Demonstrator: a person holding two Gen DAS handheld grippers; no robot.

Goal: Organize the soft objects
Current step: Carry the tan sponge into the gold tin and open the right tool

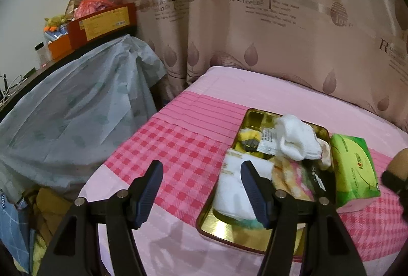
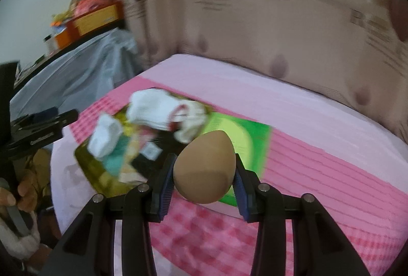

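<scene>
My right gripper is shut on a tan egg-shaped sponge, held in the air over the pink checked bedspread. Beyond it lies a green tissue pack. Left of that sits a gold tin tray holding white socks and other soft items. In the left wrist view my left gripper stands open with nothing between its fingers, near the front left of the tray. White socks, a folded yellow cloth and the tissue pack show there. The sponge peeks in at the right edge.
A beige printed curtain hangs behind the bed. To the left, a grey plastic sheet covers furniture topped with a red box. Clutter lies on the floor at the bed's left edge. A person's hand shows at lower left.
</scene>
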